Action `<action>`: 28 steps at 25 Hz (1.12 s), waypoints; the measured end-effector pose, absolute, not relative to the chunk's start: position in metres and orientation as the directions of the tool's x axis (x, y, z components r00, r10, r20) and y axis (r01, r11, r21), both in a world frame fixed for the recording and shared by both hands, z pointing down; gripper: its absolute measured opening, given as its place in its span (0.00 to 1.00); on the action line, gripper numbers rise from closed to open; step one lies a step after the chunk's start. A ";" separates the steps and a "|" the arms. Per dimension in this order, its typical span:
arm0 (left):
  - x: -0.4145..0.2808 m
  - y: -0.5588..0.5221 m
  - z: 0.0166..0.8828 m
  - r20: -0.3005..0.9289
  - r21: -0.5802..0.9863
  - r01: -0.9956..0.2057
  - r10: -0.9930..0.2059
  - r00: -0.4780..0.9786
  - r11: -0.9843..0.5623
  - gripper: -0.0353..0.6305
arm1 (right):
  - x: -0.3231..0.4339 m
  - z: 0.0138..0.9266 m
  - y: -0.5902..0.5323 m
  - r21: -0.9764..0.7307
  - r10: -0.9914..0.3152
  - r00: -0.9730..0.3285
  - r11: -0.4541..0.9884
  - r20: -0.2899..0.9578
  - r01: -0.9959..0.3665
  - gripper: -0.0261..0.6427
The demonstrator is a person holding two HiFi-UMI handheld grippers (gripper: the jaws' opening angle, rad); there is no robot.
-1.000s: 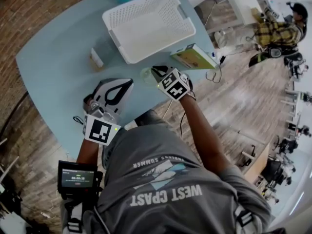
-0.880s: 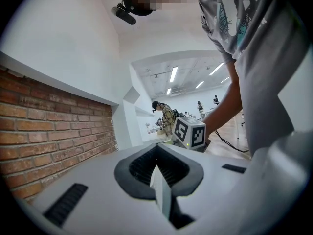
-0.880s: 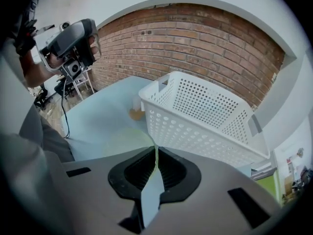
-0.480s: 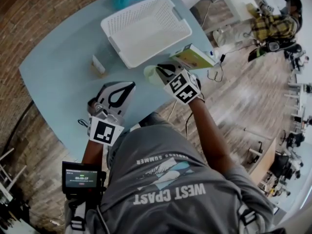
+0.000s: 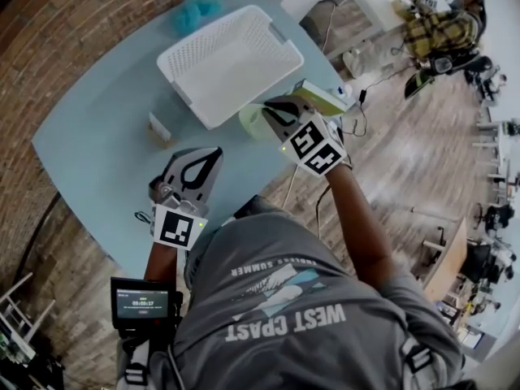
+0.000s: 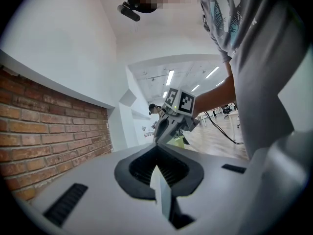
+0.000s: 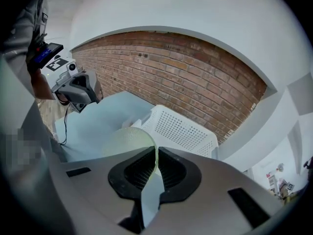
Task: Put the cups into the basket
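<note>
A pale green cup (image 5: 251,123) hangs above the table's near edge, pinched by its rim in my right gripper (image 5: 274,114). In the right gripper view the cup (image 7: 123,140) shows as a translucent wall clamped between the shut jaws of that gripper (image 7: 155,154). The white perforated basket (image 5: 188,52) stands just beyond it, and nothing shows inside it. My left gripper (image 5: 193,171) rests low over the table's front, jaws shut on nothing. A small tan cup-like object (image 5: 159,128) stands on the table left of the basket.
The light blue table (image 5: 97,136) carries a yellow-green box (image 5: 322,97) at its right edge and a blue fluffy thing (image 5: 196,12) behind the basket. A brick wall runs along the far side. A person sits at the far right (image 5: 439,31).
My right gripper has risen with the green cup and come closer to the basket's near corner. The left gripper has stayed where it was.
</note>
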State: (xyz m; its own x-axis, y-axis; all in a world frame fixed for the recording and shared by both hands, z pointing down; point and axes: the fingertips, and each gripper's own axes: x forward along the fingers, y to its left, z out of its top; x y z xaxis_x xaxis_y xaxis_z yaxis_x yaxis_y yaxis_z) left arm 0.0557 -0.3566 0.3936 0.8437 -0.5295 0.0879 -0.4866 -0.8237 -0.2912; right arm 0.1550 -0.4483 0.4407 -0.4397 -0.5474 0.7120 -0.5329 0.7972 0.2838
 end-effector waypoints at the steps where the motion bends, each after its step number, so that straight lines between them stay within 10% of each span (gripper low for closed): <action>1: 0.056 -0.357 0.393 0.086 -0.290 -0.487 -0.529 0.844 -0.824 0.05 | 0.156 0.435 -0.450 0.291 -0.555 -0.440 0.793 0.706 -0.534 0.08; 28: 0.053 -0.359 0.402 0.105 -0.276 -0.530 -0.573 0.813 -0.802 0.05 | 0.183 0.379 -0.533 0.419 -0.637 -0.421 0.757 0.646 -0.501 0.08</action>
State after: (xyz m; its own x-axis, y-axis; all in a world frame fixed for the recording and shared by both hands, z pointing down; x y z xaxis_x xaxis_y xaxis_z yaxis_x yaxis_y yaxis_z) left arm 0.0528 -0.3588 0.4019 0.8127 -0.5732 0.1047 -0.5299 -0.8017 -0.2764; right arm 0.1831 -0.5331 0.3786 -0.4210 -0.6369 0.6458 -0.5015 0.7567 0.4194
